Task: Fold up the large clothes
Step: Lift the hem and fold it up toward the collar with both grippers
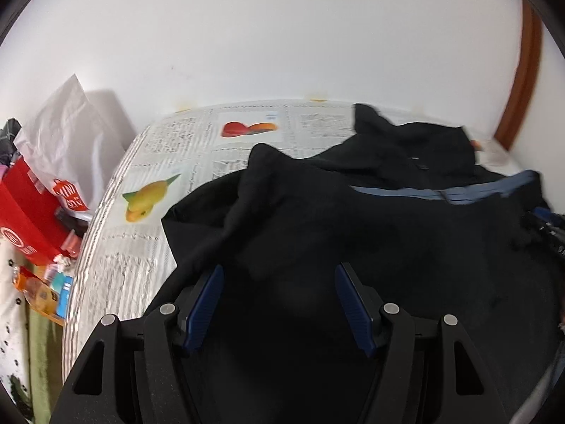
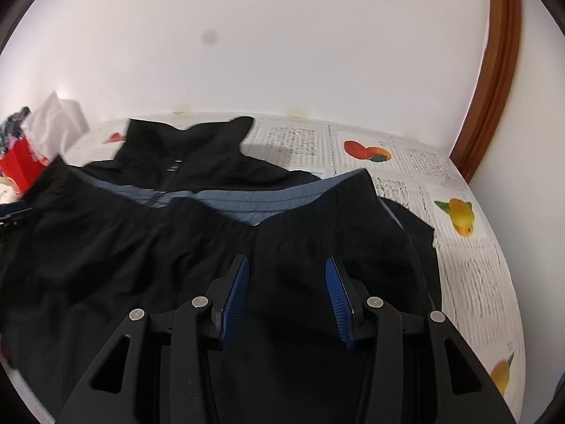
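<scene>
I am viewing the black jacket [image 1: 353, 219] lying spread on the newspaper-print table cover [image 1: 148, 155], collar toward the white wall [image 1: 268, 35]. The left gripper [image 1: 279, 275] is hovering over the fabric, jaws apart, holding nothing. The right gripper [image 2: 286, 265] is likewise standing apart and empty above the jacket.

Plain white wall [image 1: 247, 35] behind, soft even light, faint smudges low down. Brown wooden frame [image 2: 494, 81] curving up at right corner. Tabletop [image 1: 116, 265] covered with newsprint-pattern sheet, fruit pics printed on it. Left of tabletop: clutter pile, red shopping bag [image 1: 28, 208], white paper bag [image 1: 67, 134], small colourful packages [image 1: 46, 293] below.
</scene>
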